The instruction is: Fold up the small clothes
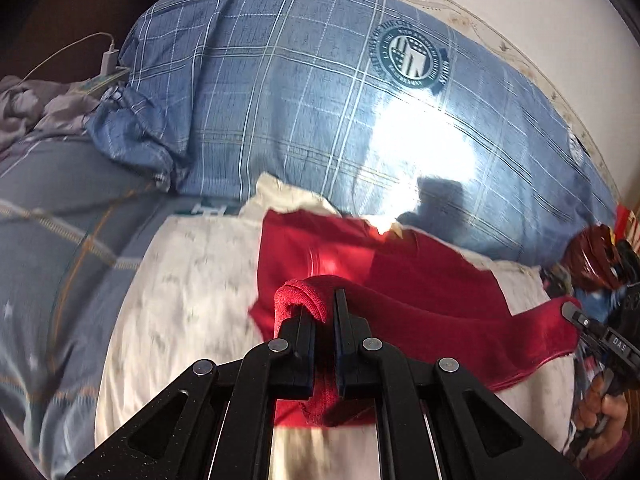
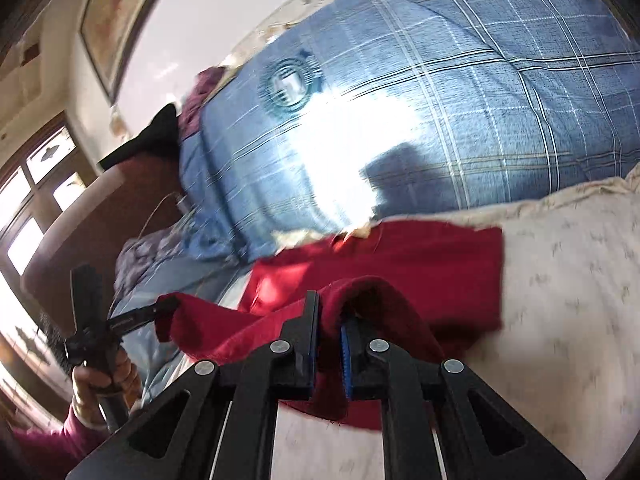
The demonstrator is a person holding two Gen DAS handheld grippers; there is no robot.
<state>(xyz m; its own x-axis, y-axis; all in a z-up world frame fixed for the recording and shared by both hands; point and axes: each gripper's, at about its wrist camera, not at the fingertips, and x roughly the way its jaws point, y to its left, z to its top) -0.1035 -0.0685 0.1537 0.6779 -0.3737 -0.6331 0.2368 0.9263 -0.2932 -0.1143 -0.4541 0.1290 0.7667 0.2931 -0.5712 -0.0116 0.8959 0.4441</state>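
A red garment (image 1: 420,280) lies on a cream cloth (image 1: 192,280) spread over the bed. My left gripper (image 1: 324,312) is shut on one corner of the red garment and holds that edge lifted. My right gripper (image 2: 330,316) is shut on the other corner of the same garment (image 2: 420,264), also lifted. Each gripper shows in the other's view: the right one at the far right of the left wrist view (image 1: 576,312), the left one at the left of the right wrist view (image 2: 160,306). The near edge hangs raised between them; the far part lies flat.
A large blue plaid pillow (image 1: 300,80) lies right behind the garment. A blue-grey duvet (image 1: 48,240) covers the bed on the left. A white charger and cable (image 1: 108,60) lie beside the pillow. A red helmet-like object (image 1: 592,256) sits at the right. A white wall rises behind.
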